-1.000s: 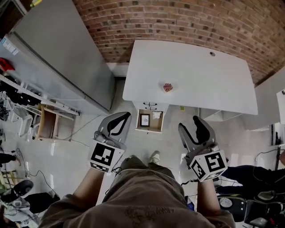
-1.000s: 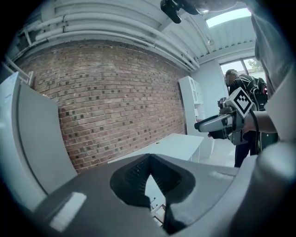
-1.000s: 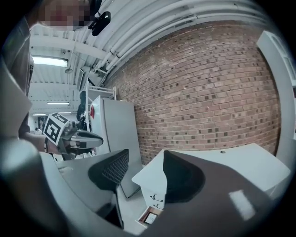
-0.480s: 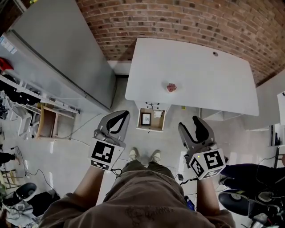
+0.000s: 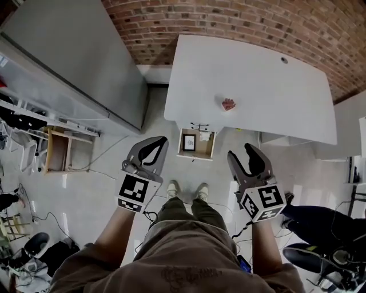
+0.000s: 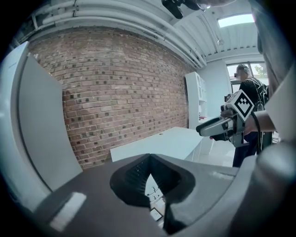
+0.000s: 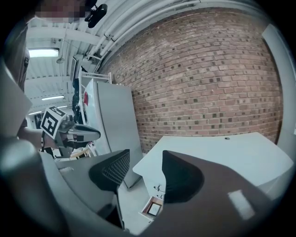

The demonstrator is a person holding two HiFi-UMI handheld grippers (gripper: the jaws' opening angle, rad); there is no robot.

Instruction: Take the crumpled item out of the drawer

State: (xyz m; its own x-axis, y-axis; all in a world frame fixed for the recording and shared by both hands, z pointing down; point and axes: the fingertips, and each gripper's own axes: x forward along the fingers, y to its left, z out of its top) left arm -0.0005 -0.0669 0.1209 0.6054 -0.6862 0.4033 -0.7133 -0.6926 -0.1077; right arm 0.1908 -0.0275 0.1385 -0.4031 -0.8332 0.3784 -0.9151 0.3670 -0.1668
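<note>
An open wooden drawer [image 5: 184, 150] hangs under the front edge of the white table [image 5: 257, 74]. Inside lie a small framed picture [image 5: 189, 142] and a white crumpled item [image 5: 205, 136]. A pink crumpled item [image 5: 228, 104] sits on the tabletop. My left gripper [image 5: 163, 139] is held above the floor left of the drawer, its tips meeting, empty. My right gripper [image 5: 239, 152] is right of the drawer, open; its jaws have just been closing a little with nothing between them. The drawer [image 7: 152, 208] shows far below the right gripper [image 7: 145, 171]. The left gripper [image 6: 149, 158] is shut.
A tall grey cabinet [image 5: 74, 57] stands at the left against the brick wall [image 5: 229, 17]. A wooden stand [image 5: 57, 151] and cables lie on the floor at the left. Another person in dark clothes [image 5: 320, 220] is at the right. My feet [image 5: 186, 190] stand before the drawer.
The person has stepped toward the table, and both feet now show. Both grippers have sunk a little and come nearer the drawer. The right jaws stand slightly narrower.
</note>
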